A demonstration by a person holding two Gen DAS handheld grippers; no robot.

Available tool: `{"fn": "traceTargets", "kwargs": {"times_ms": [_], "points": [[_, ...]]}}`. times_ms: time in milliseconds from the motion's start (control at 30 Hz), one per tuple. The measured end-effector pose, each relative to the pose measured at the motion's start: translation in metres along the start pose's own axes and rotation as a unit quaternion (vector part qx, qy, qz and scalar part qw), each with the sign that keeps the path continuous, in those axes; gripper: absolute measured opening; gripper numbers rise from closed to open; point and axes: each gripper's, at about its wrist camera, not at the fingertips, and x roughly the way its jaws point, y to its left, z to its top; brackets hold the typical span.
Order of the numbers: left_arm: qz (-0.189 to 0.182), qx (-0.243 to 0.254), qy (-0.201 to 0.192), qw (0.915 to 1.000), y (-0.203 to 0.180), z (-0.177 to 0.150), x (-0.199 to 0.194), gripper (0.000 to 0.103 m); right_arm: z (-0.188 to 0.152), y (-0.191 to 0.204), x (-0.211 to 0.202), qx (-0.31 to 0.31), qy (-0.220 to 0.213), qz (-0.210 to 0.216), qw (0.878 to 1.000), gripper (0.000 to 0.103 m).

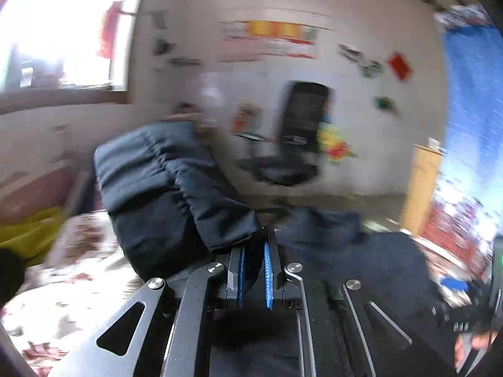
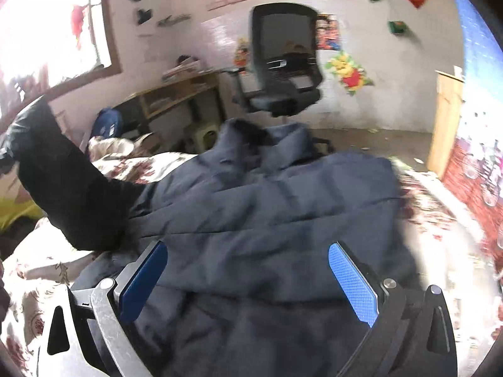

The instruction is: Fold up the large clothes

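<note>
A dark navy padded jacket (image 2: 267,207) lies spread on a bed with a floral cover (image 2: 41,270), collar toward the far side. My left gripper (image 1: 254,251) is shut on the jacket's sleeve (image 1: 163,188) and holds it lifted above the bed; the same raised sleeve (image 2: 63,182) shows at the left of the right wrist view. My right gripper (image 2: 248,267) is open and empty, its blue pads (image 2: 352,286) spread wide just above the jacket's lower body.
A black office chair (image 2: 283,62) and a wooden desk (image 2: 179,94) stand beyond the bed. A window (image 1: 59,28) is at the left. A wooden cabinet (image 2: 448,119) and a blue hanging (image 1: 471,94) are at the right. A yellow cloth (image 1: 28,232) lies at the bed's left edge.
</note>
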Motion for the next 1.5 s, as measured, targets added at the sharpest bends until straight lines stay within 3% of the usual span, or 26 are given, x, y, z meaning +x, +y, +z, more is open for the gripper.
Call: {"fn": "traceTargets", "kwargs": {"times_ms": [133,200,333,433,500,633,667,700,733,800,867,933,967,1033,1133,1267,1367,1500], "points": [[-0.089,0.050,0.043,0.9938,-0.071,-0.020,0.034,0.007,0.001,-0.044,-0.030,0.026,-0.008,-0.017,0.999,0.103],[-0.127,0.081,0.071,0.9861,-0.103,-0.037,0.047,0.007,-0.002,-0.064,-0.041,0.042,-0.014,-0.017,0.999,0.103],[-0.168,0.139,0.125,0.9681,-0.148,-0.070,0.074,0.007,-0.010,-0.091,-0.039,0.068,-0.004,-0.013,0.998,0.103],[-0.193,0.175,0.162,0.9520,-0.163,-0.098,0.086,0.008,-0.018,-0.106,-0.032,0.102,0.003,0.010,0.995,0.103],[-0.200,0.196,0.176,0.9437,-0.166,-0.111,0.087,0.008,-0.026,-0.118,-0.023,0.143,0.008,0.049,0.989,0.103],[-0.217,0.186,0.205,0.9360,-0.157,-0.128,0.083,0.013,-0.039,-0.129,-0.007,0.207,0.029,0.099,0.973,0.103],[-0.218,0.178,0.209,0.9365,-0.155,-0.130,0.084,0.017,-0.043,-0.128,0.000,0.214,0.040,0.101,0.971,0.103],[-0.215,0.165,0.212,0.9390,-0.146,-0.129,0.080,0.030,-0.046,-0.125,0.006,0.215,0.054,0.102,0.970,0.103],[-0.207,0.149,0.210,0.9441,-0.137,-0.127,0.077,0.049,-0.048,-0.122,0.013,0.213,0.068,0.101,0.969,0.103],[-0.180,0.113,0.198,0.9570,-0.116,-0.119,0.073,0.069,-0.055,-0.114,0.026,0.204,0.095,0.092,0.970,0.099],[-0.165,0.086,0.190,0.9639,-0.098,-0.110,0.069,0.070,-0.062,-0.104,0.041,0.195,0.120,0.089,0.969,0.084],[-0.142,0.059,0.194,0.9689,-0.079,-0.102,0.070,0.071,-0.070,-0.096,0.051,0.200,0.143,0.082,0.966,0.062],[-0.133,0.049,0.195,0.9704,-0.071,-0.099,0.069,0.071,-0.072,-0.095,0.054,0.204,0.147,0.080,0.965,0.057],[-0.106,0.030,0.198,0.9739,-0.051,-0.093,0.067,0.071,-0.073,-0.092,0.053,0.214,0.150,0.076,0.962,0.030],[-0.050,0.022,0.205,0.9773,-0.023,-0.090,0.059,0.071,-0.069,-0.089,0.047,0.211,0.159,0.044,0.964,0.012],[-0.022,0.008,0.223,0.9745,0.018,-0.087,0.056,0.071,-0.047,-0.077,0.023,0.168,0.145,0.015,0.975,0.007],[-0.009,0.011,0.229,0.9732,0.040,-0.084,0.048,0.071,-0.013,-0.058,-0.004,0.112,0.104,-0.033,0.988,0.007],[0.002,0.022,0.226,0.9738,0.066,-0.070,0.046,0.071,0.025,-0.045,-0.020,0.072,0.070,-0.097,0.990,0.007]]}}
